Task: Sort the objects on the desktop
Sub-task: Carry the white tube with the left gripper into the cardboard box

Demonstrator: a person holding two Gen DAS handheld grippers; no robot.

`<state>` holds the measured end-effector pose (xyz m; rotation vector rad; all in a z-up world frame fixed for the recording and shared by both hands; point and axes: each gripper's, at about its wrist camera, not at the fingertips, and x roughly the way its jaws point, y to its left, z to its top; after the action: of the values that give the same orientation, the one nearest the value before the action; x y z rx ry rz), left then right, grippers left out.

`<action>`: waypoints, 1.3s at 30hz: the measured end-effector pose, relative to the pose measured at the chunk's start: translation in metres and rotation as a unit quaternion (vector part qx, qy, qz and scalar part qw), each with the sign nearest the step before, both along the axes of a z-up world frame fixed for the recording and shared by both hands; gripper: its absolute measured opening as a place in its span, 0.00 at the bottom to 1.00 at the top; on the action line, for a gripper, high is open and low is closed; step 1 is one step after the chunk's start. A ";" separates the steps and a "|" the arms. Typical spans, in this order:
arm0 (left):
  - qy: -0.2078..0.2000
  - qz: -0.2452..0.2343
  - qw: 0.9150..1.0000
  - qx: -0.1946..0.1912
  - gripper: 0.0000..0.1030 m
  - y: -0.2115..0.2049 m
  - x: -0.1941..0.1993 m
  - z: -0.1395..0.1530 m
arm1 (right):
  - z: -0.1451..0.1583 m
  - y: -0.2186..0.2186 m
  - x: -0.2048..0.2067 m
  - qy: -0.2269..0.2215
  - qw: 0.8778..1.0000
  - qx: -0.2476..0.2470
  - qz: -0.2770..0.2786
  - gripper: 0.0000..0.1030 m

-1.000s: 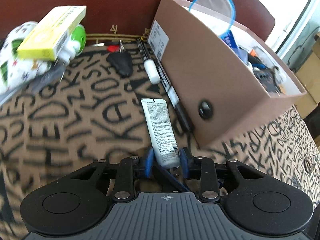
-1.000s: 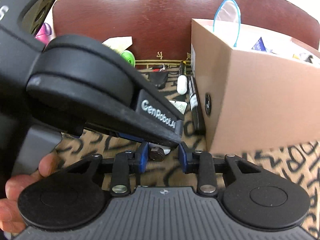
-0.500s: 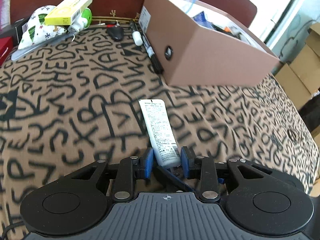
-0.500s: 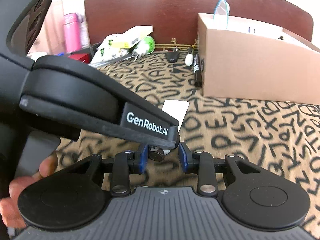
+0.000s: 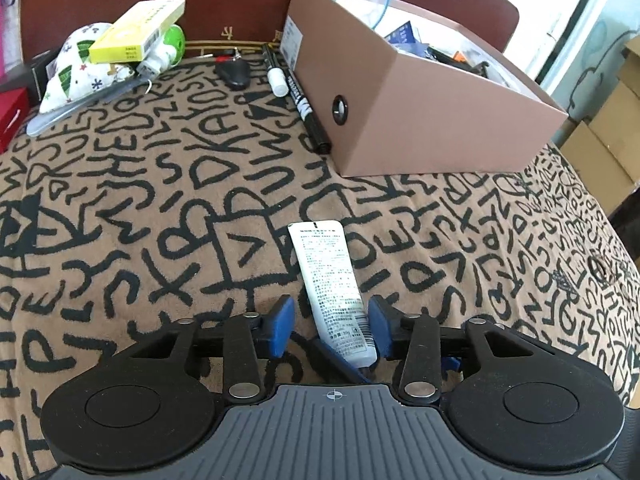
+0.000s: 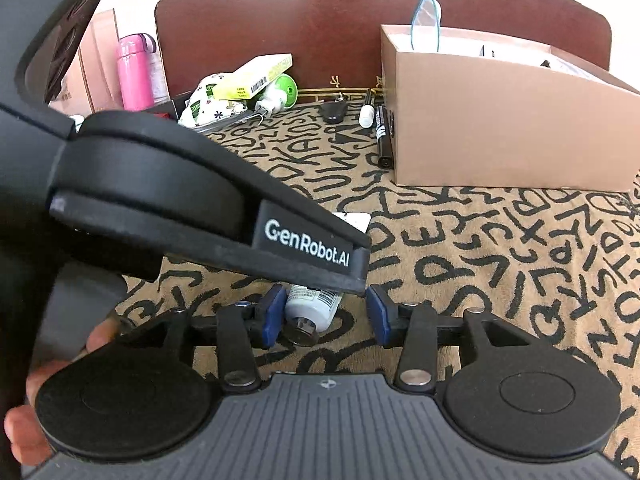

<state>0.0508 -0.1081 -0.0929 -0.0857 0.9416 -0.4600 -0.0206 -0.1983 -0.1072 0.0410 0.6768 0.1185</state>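
Note:
A white tube [image 5: 332, 280] lies on the letter-patterned cloth [image 5: 160, 200], its cap end between the fingers of my left gripper [image 5: 330, 328]. The left jaws stand open; the tube leans against the right pad, clear of the left one. In the right wrist view the tube's cap end [image 6: 310, 312] lies between the open fingers of my right gripper [image 6: 324, 314], under the left gripper's body [image 6: 200, 208]. A brown cardboard box [image 5: 420, 112] holding several items stands at the back right.
Two markers [image 5: 296, 92] and a black key fob [image 5: 234, 72] lie left of the box. A yellow box [image 5: 136, 30], a green-capped bottle [image 5: 168, 46] and a patterned pouch [image 5: 76, 64] are piled at the back left. A pink bottle [image 6: 134, 72] stands beyond.
Both grippers carried the tube back from beside the box to the near middle of the cloth. The left jaws opened and released the tube; the right jaws opened wider too.

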 end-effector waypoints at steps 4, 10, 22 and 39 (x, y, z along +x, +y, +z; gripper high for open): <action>-0.001 0.000 1.000 0.003 0.54 -0.003 0.002 -0.002 | 0.000 -0.003 0.002 0.001 1.000 0.003 -0.002 0.48; 0.001 0.000 1.000 -0.001 0.32 -0.009 -0.001 0.001 | 0.003 -0.009 -0.001 0.006 1.000 0.014 0.006 0.35; -0.086 -0.017 0.996 -0.025 0.32 -0.046 -0.023 0.063 | 0.053 -0.044 -0.026 -0.078 0.996 0.025 -0.022 0.30; -0.167 -0.055 0.982 -0.061 0.30 -0.127 0.081 0.135 | 0.117 -0.123 0.068 -0.179 0.980 0.022 -0.084 0.30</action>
<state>0.1313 -0.2355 0.0424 -0.0659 0.5888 -0.6137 0.0474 -0.3218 0.0099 0.1172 0.3088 -0.0230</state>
